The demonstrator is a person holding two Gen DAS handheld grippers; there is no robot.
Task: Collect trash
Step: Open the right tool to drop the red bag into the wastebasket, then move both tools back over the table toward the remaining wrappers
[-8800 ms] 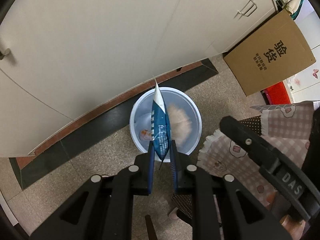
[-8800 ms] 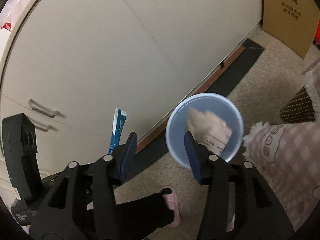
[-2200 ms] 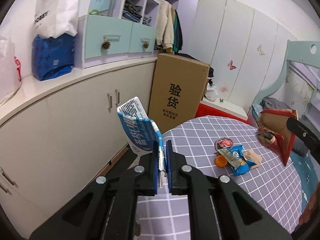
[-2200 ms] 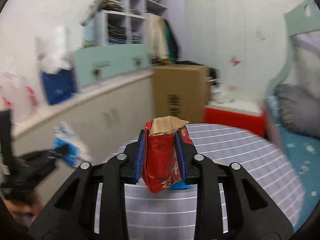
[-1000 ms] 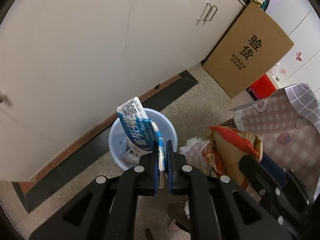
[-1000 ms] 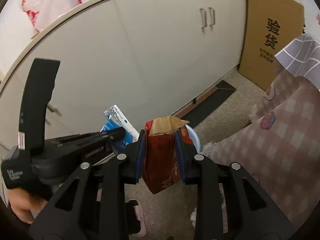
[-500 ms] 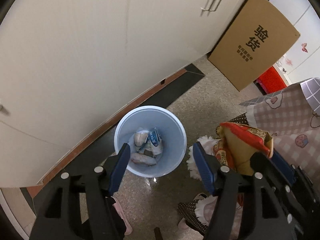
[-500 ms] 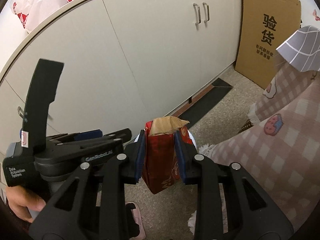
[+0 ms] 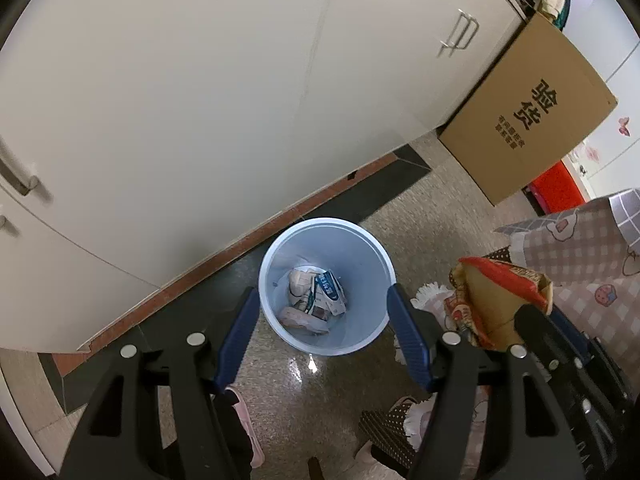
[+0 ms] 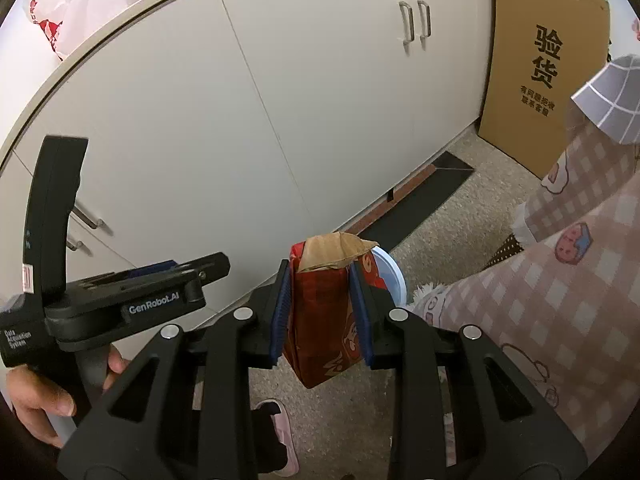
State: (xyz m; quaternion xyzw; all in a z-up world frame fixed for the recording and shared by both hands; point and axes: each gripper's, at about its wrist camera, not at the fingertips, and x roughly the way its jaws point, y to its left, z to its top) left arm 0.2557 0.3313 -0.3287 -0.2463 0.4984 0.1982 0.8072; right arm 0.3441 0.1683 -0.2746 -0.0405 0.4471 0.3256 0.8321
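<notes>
A pale blue trash bin (image 9: 280,256) stands on the floor by the white cabinets. Inside it lie a blue-and-white wrapper (image 9: 330,290) and other crumpled trash. My left gripper (image 9: 324,332) is open and empty, held above the bin with its fingers either side of the rim. My right gripper (image 10: 320,312) is shut on a red paper bag (image 10: 320,316) with a brown lining, held upright beside the bin. The bag also shows in the left wrist view (image 9: 500,296). The bin's rim (image 10: 394,276) peeks out behind the bag.
White cabinet doors (image 9: 200,80) run behind the bin. A brown cardboard box (image 9: 524,120) leans at the right. A checked tablecloth (image 10: 560,280) hangs at the right. The person's slippered feet (image 9: 244,412) are below on the speckled floor.
My left gripper opened over the bin and the blue-and-white wrapper dropped in. The right gripper still holds the red bag and has come closer to the bin.
</notes>
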